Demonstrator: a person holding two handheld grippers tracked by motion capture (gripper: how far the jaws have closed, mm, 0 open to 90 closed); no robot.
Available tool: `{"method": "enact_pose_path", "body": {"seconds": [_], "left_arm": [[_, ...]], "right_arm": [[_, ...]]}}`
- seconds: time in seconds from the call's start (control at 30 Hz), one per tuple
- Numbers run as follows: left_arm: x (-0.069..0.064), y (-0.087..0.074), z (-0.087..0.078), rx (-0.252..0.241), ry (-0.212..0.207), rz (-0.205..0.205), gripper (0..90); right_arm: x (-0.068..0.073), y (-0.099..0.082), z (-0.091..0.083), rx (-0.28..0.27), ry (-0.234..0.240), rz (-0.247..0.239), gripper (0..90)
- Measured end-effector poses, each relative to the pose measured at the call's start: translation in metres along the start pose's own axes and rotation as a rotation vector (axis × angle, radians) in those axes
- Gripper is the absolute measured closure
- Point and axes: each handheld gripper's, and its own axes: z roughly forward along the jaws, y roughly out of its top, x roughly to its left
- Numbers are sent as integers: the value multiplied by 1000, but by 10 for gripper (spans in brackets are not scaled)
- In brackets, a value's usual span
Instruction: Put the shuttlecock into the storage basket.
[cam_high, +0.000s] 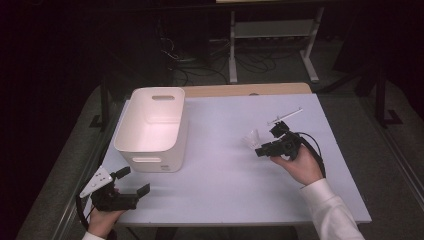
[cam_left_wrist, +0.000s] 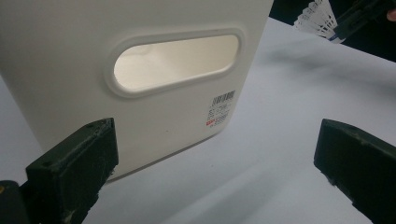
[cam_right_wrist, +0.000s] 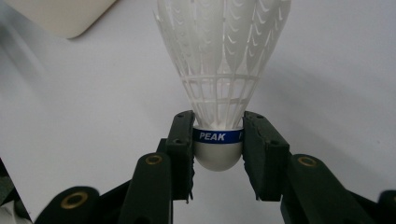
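Observation:
A white plastic shuttlecock (cam_right_wrist: 219, 70) with a blue PEAK band is pinched at its rounded base by my right gripper (cam_right_wrist: 218, 142). In the high view that right gripper (cam_high: 259, 145) is held above the table's right half, the shuttlecock (cam_high: 251, 137) pointing left toward the bin. A white plastic bin (cam_high: 152, 127) with slot handles stands at the left. My left gripper (cam_high: 135, 181) rests near the front left corner, jaws wide apart and empty. In the left gripper view the bin's near wall (cam_left_wrist: 140, 70) fills the space ahead, and the shuttlecock (cam_left_wrist: 317, 18) shows far off at top right.
The table (cam_high: 225, 175) has a white top with a wooden strip along its far edge. A thin white stick-like thing (cam_high: 285, 116) lies beyond the right gripper. Behind the table stand a metal frame and cables on a dark floor.

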Motion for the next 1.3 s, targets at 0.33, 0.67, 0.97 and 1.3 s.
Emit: {"method": "enact_pose_path", "body": {"seconds": [0.33,0.67,0.97,1.3], "left_arm": [[0,0,0,-7,1,-6,0],[0,0,0,-7,0,-8,0],[0,0,0,-7,1,-9,0],[0,0,0,-8,0,-9,0]], "right_arm": [[8,13,2,-20,15,-13,634],[16,25,-1,-33,21,-39,634],[25,37,-3,-49,32,-51,634],[36,50,-6,-60,37,-75,634]]}}
